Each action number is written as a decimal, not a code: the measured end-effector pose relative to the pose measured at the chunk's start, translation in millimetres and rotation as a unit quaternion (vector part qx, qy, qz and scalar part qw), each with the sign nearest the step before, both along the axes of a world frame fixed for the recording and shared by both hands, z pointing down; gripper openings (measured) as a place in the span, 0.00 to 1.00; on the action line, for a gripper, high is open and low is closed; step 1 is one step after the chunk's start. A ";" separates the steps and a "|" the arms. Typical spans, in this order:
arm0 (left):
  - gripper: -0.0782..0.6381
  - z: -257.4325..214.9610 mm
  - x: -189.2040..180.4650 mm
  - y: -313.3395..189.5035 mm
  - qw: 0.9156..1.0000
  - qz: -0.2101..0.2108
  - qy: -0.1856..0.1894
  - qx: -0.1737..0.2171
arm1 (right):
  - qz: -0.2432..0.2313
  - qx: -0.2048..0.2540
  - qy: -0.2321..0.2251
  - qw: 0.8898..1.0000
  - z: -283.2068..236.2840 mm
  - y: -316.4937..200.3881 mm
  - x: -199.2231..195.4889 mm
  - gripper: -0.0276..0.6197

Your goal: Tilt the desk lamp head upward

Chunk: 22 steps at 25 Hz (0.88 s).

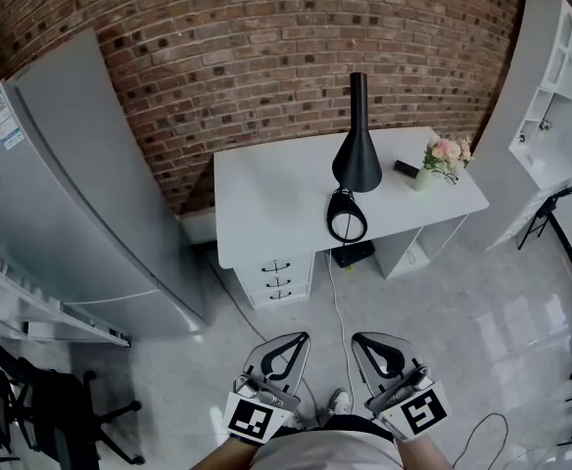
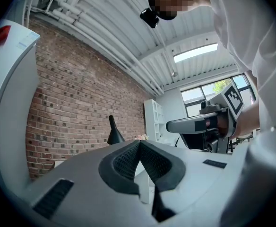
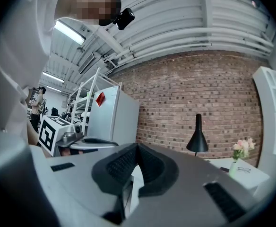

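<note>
A black desk lamp (image 1: 357,155) stands near the front edge of a white desk (image 1: 266,204), against a brick wall. Its cone-shaped head faces down over a round base (image 1: 346,215), and its narrow top points up. Both grippers hang low over the floor, well short of the desk. My left gripper (image 1: 296,339) and right gripper (image 1: 362,341) are shut, with nothing between the jaws. In the left gripper view the lamp (image 2: 113,132) shows far off beyond the left gripper (image 2: 139,143). The right gripper view also has the lamp (image 3: 198,138) far away, past the right gripper (image 3: 137,146).
A grey fridge (image 1: 80,194) stands left of the desk and white shelving (image 1: 560,57) to its right. Pink flowers in a vase (image 1: 443,157) and a small black object (image 1: 405,168) sit on the desk's right part. Drawers (image 1: 276,277) and a black box (image 1: 353,255) are underneath. A cable (image 1: 340,311) runs across the floor.
</note>
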State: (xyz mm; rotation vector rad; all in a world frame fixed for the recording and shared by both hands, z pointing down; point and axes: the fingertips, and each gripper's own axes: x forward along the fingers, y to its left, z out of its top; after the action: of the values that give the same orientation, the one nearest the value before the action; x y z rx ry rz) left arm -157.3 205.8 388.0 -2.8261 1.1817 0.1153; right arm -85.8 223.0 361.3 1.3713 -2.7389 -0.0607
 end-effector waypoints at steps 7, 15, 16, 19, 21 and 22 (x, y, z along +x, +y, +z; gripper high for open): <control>0.12 1.6 -15.1 2.6 1.000 0.019 0.017 -0.003 | 0.025 -0.008 0.008 1.000 4.6 7.9 -15.7 0.06; 0.12 9.9 -14.7 6.2 0.998 0.046 0.035 -0.004 | 0.061 -0.014 0.028 0.998 9.2 13.2 -14.1 0.06; 0.12 11.9 -16.5 4.4 0.998 0.045 0.036 -0.011 | 0.061 -0.012 0.030 0.998 8.9 12.2 -14.7 0.06; 0.12 12.8 -19.4 -3.9 0.998 0.039 0.037 -0.015 | 0.063 -0.009 0.028 0.998 6.2 8.5 -13.3 0.06; 0.12 13.4 -18.6 -8.2 0.999 0.035 0.036 -0.018 | 0.064 -0.012 0.026 0.998 8.2 5.5 -9.3 0.06; 0.12 13.6 -17.7 -10.4 0.999 0.033 0.033 -0.019 | 0.063 -0.013 0.024 0.998 9.2 2.5 -7.1 0.06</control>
State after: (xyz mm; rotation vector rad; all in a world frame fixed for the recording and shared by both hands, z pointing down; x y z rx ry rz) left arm -175.0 195.4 401.6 -2.9169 1.1134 0.1951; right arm -93.0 225.5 370.5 1.5124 -2.5978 -0.0507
